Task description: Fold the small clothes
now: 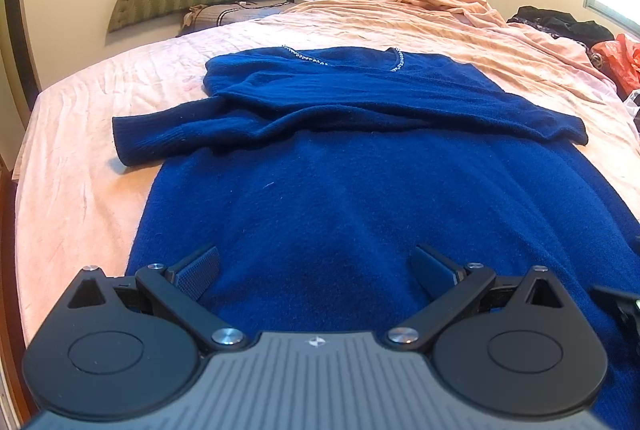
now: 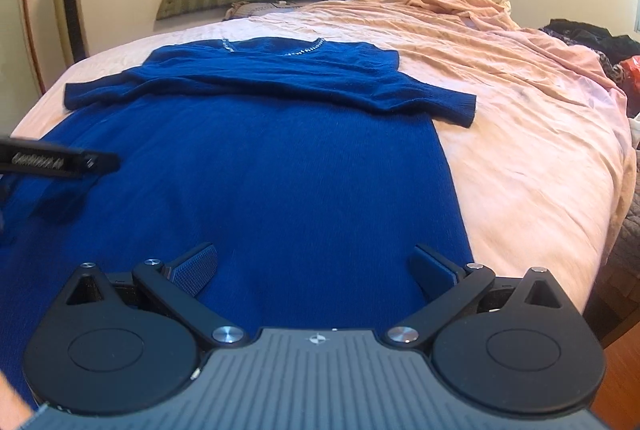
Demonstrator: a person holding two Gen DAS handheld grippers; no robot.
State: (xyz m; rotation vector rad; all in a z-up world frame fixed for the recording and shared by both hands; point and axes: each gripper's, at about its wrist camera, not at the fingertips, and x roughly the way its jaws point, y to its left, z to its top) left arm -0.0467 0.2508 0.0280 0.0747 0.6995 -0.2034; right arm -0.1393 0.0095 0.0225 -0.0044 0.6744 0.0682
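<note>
Already the blue sweater (image 1: 360, 190) lay flat on the bed (image 1: 80, 150), hem nearest my tongs and beaded neckline (image 1: 396, 60) farthest ahead, so its long axis ran straight away from me. Both sleeves were crossed over the chest, which I judged left the body fold. My left tongs (image 1: 316, 270) and right tongs (image 2: 312, 268) hovered wide over the hem, holding nothing, presumably ready to pinch it.
</note>
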